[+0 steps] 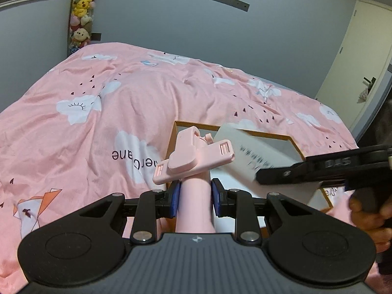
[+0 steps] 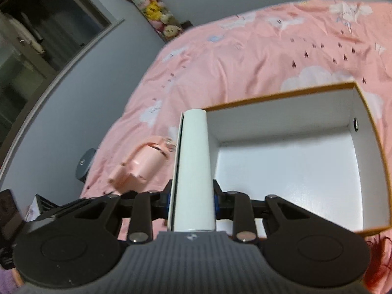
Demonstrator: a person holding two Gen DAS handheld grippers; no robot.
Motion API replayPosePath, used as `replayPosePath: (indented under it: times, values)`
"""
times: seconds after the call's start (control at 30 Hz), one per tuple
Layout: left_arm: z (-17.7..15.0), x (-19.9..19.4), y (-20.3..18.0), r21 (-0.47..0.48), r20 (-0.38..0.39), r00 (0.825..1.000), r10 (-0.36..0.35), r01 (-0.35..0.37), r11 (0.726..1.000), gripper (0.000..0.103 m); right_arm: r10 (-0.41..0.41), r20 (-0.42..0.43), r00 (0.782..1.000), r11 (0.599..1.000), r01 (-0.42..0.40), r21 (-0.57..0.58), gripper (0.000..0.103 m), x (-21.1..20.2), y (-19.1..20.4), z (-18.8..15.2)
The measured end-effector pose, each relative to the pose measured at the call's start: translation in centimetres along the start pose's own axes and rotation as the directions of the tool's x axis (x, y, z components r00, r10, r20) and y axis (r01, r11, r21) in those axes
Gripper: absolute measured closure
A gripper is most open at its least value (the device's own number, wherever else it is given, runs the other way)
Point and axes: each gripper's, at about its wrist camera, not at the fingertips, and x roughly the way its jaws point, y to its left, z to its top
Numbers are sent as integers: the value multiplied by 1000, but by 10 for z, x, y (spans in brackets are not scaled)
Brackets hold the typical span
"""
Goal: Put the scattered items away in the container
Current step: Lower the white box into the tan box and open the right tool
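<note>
Above the pink cloud-printed bedspread (image 1: 80, 132), the left gripper (image 1: 195, 199) clamps a pink plastic phone holder (image 1: 193, 161) by its stem. The right gripper (image 2: 191, 202) pinches a white rectangular booklet-like pack (image 2: 193, 171), its print too blurred to read, over the near left corner of the open white, orange-rimmed cardboard box (image 2: 289, 171). The bedspread print reads upside down, partly "erC ane".

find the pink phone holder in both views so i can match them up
Left wrist view: the pink phone holder is at centre, clamped in the left gripper, its head in front of the box's near-left corner.
Right wrist view: it sits left of centre, beside the white box held in the right gripper.
Shared landmark: the open cardboard box, also seen at.
</note>
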Motion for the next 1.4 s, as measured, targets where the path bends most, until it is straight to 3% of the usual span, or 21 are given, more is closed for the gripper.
replayPosePath:
  times: [0.33,0.57,0.7,0.97,1.1,1.23,1.4]
  values:
    - [7,30,13,-21,-13,1000,6,-6,1000,72,-5,-95,995,978,24,206,72,90,-45,19]
    - [9,40,17,-21,-20,1000,5,-6,1000,72,32,-155,987,962,12,273,71,130,-53,16]
    - [9,43,17,-25,-24,1000,6,-6,1000,72,34,-221,975,966,25,258,70,142,-54,14]
    - [8,45,16,-23,-29,1000,2,-3,1000,72,-54,-344,937,977,122,176,63,152,-59,10]
    - [7,44,16,-25,-28,1000,8,-9,1000,72,-129,-345,930,978,177,110,55,145,-59,13]
    - [7,44,17,-24,-28,1000,6,-7,1000,72,-199,-325,925,973,225,45,53,137,-61,19]
    - [7,44,17,-23,-30,1000,3,-3,1000,72,-209,-333,919,968,244,66,55,131,-79,23]
